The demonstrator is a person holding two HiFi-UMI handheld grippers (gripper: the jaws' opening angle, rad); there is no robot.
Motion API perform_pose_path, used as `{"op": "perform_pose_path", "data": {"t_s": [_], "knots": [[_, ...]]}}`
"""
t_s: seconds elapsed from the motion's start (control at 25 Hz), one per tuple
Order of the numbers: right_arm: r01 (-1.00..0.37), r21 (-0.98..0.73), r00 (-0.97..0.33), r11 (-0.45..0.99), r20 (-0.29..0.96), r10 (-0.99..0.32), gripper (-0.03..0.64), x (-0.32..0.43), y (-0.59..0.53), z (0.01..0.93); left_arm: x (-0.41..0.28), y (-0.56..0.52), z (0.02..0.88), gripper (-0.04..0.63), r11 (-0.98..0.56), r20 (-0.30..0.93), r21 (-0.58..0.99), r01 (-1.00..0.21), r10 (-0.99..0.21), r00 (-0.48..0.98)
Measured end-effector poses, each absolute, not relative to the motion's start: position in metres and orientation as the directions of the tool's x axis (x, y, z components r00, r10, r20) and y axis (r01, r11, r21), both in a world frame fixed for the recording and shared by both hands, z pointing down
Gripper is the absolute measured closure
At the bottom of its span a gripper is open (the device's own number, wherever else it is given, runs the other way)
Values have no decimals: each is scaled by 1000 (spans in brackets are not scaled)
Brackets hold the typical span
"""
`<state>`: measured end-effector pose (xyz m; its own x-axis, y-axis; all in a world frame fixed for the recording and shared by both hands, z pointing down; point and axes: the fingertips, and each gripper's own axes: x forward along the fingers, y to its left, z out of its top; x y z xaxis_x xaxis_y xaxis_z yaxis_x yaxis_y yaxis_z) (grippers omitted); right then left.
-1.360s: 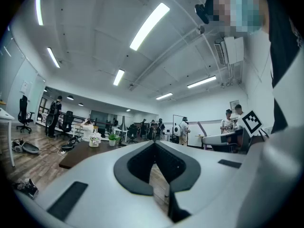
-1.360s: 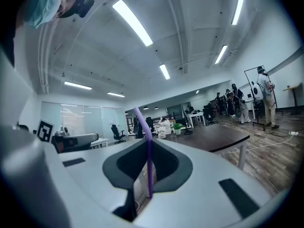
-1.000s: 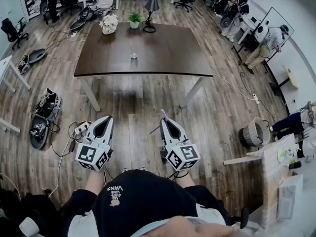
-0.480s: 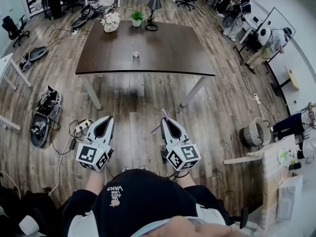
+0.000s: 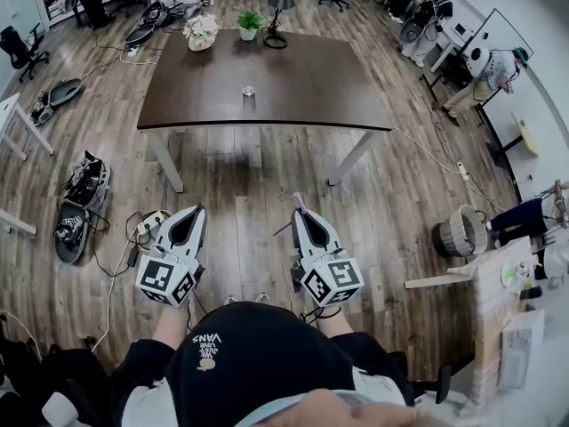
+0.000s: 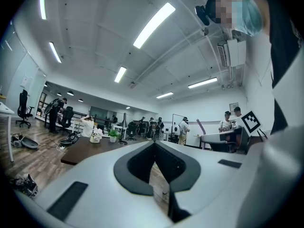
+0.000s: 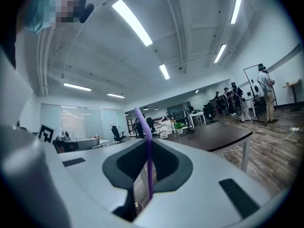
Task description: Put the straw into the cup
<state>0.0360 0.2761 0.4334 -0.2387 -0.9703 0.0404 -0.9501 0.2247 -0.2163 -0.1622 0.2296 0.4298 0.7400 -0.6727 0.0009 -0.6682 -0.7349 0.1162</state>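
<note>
Right gripper [image 5: 300, 214] fingers pinching purple straw [image 7: 149, 167]; left gripper [image 5: 197, 212] fingers pressed together, empty; cup [image 5: 249, 90] on worktop [image 5: 311, 92] well ahead.

Dark table [image 5: 293, 87] w/ flowers [image 5: 202, 32], plant [image 5: 248, 25], lamp [image 5: 278, 20]; basket [image 5: 460, 232] on floor

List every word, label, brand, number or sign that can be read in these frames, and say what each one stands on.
"VANS": white print, upside down in the head view, on the person's black top.
Smaller white print beside it: too small to read.
Marker cubes on the left gripper and right gripper: black-and-white square patterns only, no letters.
Nothing else in any view is legible.
</note>
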Motion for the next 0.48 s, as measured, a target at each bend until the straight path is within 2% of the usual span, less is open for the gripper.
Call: {"op": "perform_pose_path", "data": {"t_s": [0.48], "knots": [[-959,-191,-219,209,34,-975,578,47,233,431,-158,189,446,584,-727,29,136,-673,-677,736]]}}
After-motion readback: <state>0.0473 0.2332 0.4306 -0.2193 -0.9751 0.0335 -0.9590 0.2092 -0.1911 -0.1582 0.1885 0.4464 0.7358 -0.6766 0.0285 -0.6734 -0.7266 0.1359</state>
